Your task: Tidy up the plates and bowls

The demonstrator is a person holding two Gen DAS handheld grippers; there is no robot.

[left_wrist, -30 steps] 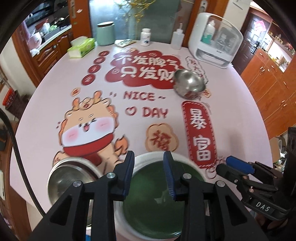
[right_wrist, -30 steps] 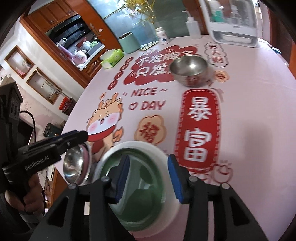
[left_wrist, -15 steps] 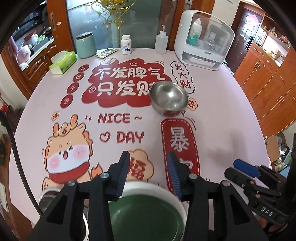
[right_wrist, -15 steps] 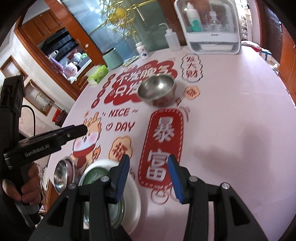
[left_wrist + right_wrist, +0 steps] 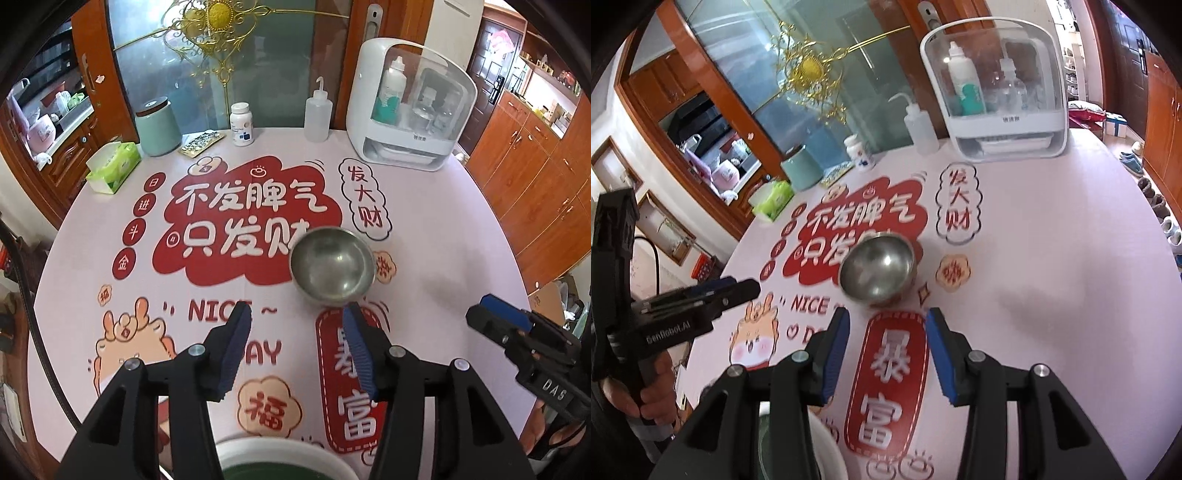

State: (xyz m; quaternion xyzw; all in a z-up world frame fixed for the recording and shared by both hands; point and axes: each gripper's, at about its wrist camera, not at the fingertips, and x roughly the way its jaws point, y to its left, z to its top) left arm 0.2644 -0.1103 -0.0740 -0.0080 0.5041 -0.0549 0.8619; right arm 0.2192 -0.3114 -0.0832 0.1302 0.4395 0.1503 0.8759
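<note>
Both claws have pulled back and up from the near edge of the counter (image 5: 461, 229). A second ago each hung right over the green-glazed plate (image 5: 280, 459) with the white rim; now that plate is only a sliver at the bottom of the left wrist view, and the second steel bowl that sat beside it at the near left corner has dropped out of frame altogether.

The left claw (image 5: 297, 349) stands wide apart and holds nothing. The right claw (image 5: 886, 350) is likewise spread wide and empty, its blue pads (image 5: 836, 354) framing the red printed panel on the counter cover.

What now fills the middle of both views is the lone steel bowl (image 5: 332, 267), upright near the centre of the counter on the edge of the big red cloud print, well apart from the plate and from the white dish cabinet (image 5: 410, 107) at the far right corner.

That shift suggests the plate is left as it lies and the centre bowl is the next thing to fetch, probably to bring it back to the other pieces at the near edge.
</note>
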